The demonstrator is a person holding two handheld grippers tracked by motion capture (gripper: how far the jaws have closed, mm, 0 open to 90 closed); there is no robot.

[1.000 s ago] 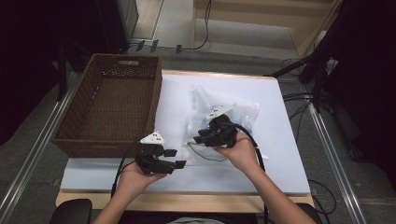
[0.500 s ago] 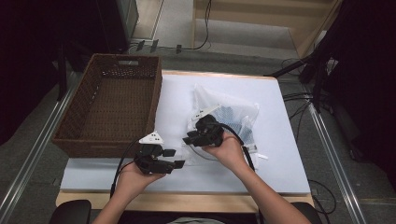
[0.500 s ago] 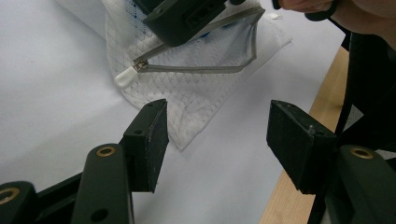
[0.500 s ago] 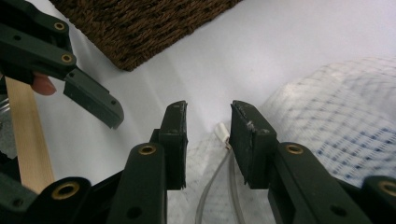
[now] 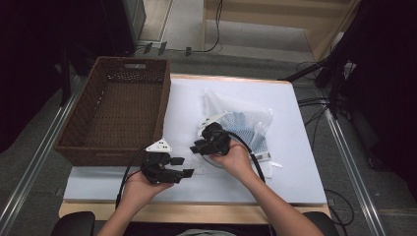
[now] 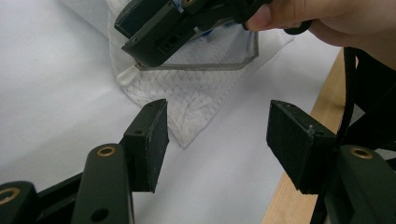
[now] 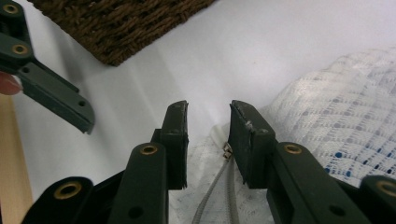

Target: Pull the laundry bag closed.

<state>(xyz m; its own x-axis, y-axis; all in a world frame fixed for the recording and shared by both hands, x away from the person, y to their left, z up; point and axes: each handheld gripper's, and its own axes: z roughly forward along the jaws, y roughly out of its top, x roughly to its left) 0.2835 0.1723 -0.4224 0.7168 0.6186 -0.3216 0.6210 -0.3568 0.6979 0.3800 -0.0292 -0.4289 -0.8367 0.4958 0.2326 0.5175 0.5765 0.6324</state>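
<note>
The right hand-held gripper (image 7: 208, 135), jaws recently narrowed but apart, straddles the zipper pull (image 7: 227, 150) of the mesh bag (image 5: 244, 124) lying mid-surface; the next move probably needs a pinch there. The left hand-held gripper (image 6: 217, 137) waits open.

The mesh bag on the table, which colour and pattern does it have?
The mesh bag is white, with a quilted diamond weave; it shows best in the right gripper view.

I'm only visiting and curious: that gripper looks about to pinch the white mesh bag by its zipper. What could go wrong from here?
The right gripper has its jaws open over the zipper end of the mesh bag; closing slightly off, it might catch only loose mesh and slip. The bag's corner lies near the table edge, so a tug could drag it off.
</note>
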